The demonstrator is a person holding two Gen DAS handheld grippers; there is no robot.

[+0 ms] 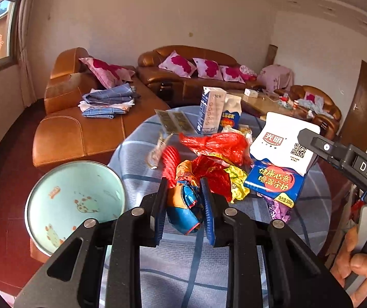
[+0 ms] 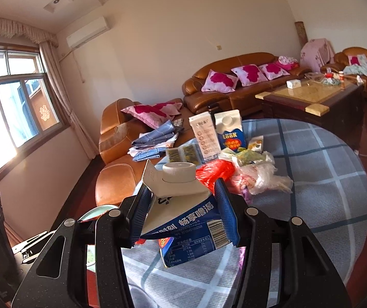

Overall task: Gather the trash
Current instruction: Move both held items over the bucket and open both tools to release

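My left gripper (image 1: 183, 187) is shut on a crumpled colourful snack wrapper (image 1: 186, 205) above the round table (image 1: 183, 269). My right gripper (image 2: 180, 192) is shut on a blue and white milk carton (image 2: 183, 220) with a white screw cap (image 2: 179, 172); that carton (image 1: 278, 159) also shows in the left wrist view, held by the right gripper's arm (image 1: 342, 159). More trash lies on the table: a red plastic bag (image 1: 216, 143), a purple wrapper (image 1: 278, 210), clear bags (image 2: 263, 174). A pale green bin (image 1: 75, 200) stands open by the table's left edge.
Two upright cartons (image 2: 216, 133) and flat packets (image 2: 183, 154) stand at the table's far side. Brown leather sofas (image 2: 234, 82) with pink cushions, folded cloth (image 1: 109, 102) and a coffee table (image 2: 309, 97) lie behind. A window (image 2: 16, 102) is at the left.
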